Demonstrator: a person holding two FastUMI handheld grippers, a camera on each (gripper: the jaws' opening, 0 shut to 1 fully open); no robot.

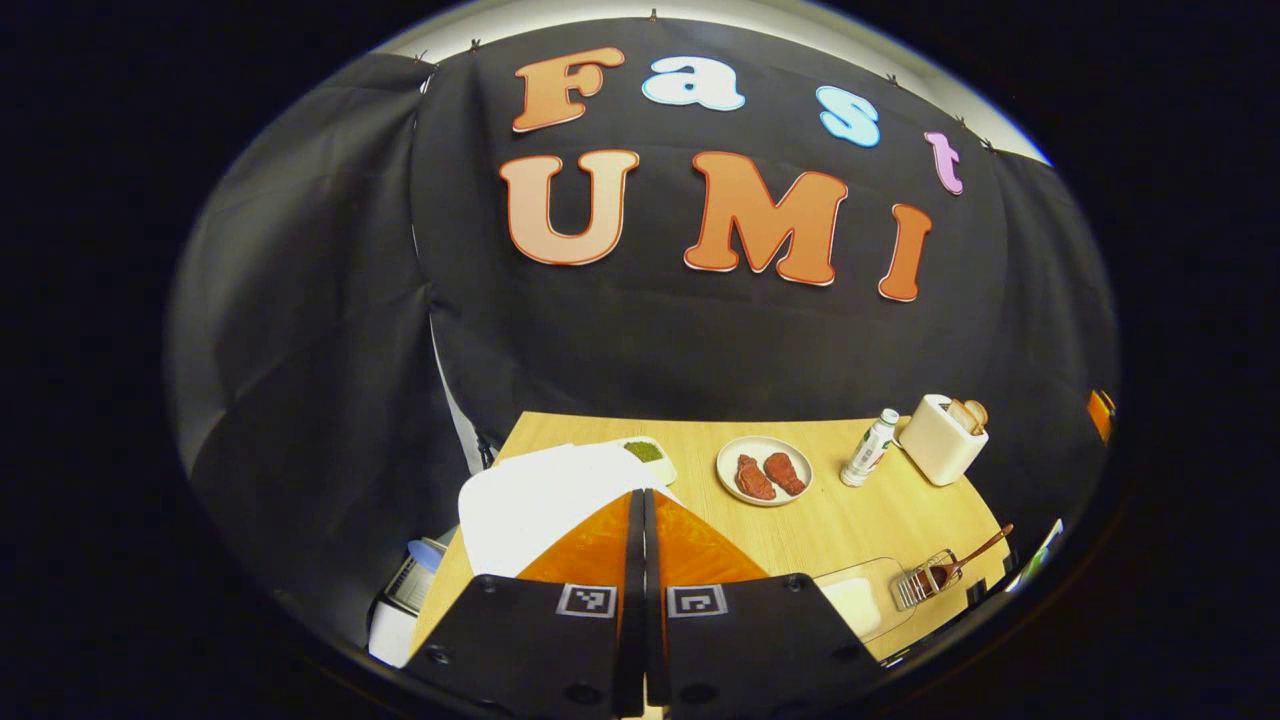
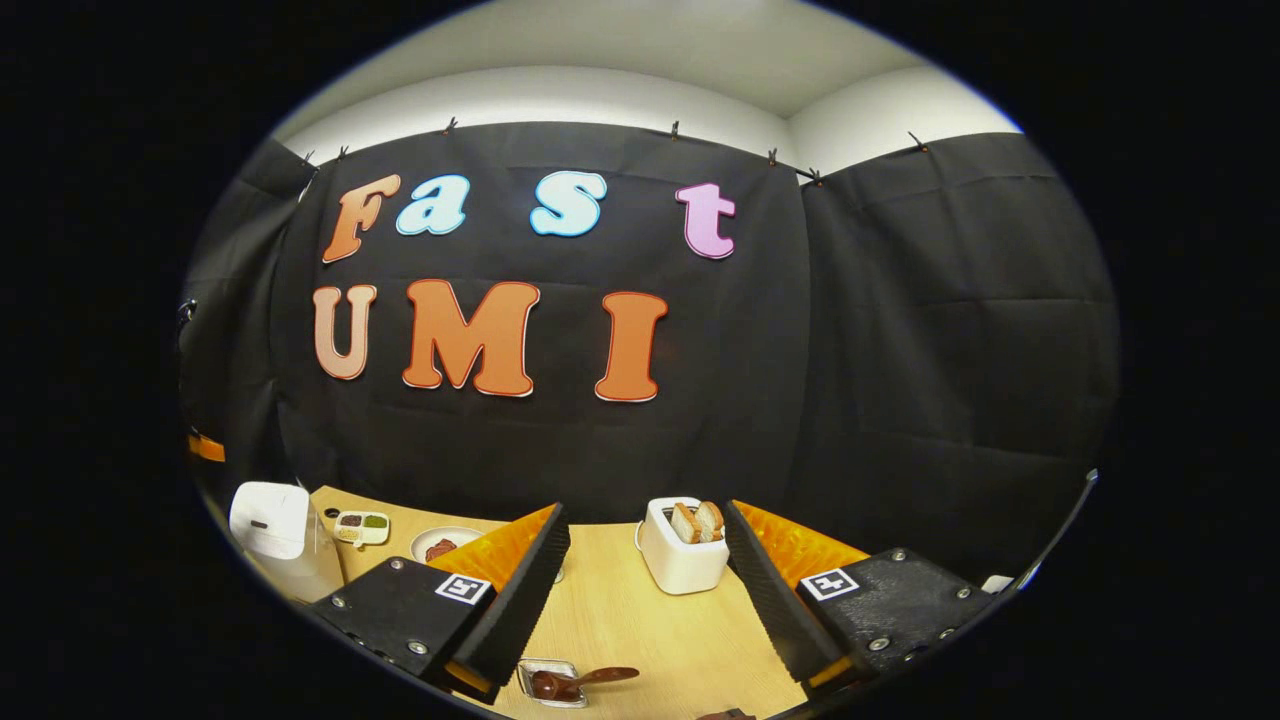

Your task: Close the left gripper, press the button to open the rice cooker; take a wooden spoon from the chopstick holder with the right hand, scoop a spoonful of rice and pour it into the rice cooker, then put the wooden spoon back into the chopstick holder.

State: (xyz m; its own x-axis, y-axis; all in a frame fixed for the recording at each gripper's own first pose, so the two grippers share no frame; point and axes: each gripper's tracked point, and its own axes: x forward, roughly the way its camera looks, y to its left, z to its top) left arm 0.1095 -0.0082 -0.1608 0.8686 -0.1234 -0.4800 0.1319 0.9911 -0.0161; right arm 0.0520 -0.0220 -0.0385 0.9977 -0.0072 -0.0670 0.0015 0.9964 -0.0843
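In the left gripper view my left gripper is shut with nothing between its fingers, hovering just above the white rice cooker at the table's left end. The wooden spoon rests in the wire chopstick holder near the front right, beside a clear container of rice. In the right gripper view my right gripper stands open and empty above the table. The wooden spoon and holder lie below it near the front edge. The rice cooker stands far left, its lid down.
A plate with two meat pieces, a small bottle and a white toaster with bread stand along the wooden table. A small divided tray sits behind the cooker. The toaster is straight ahead between my right fingers.
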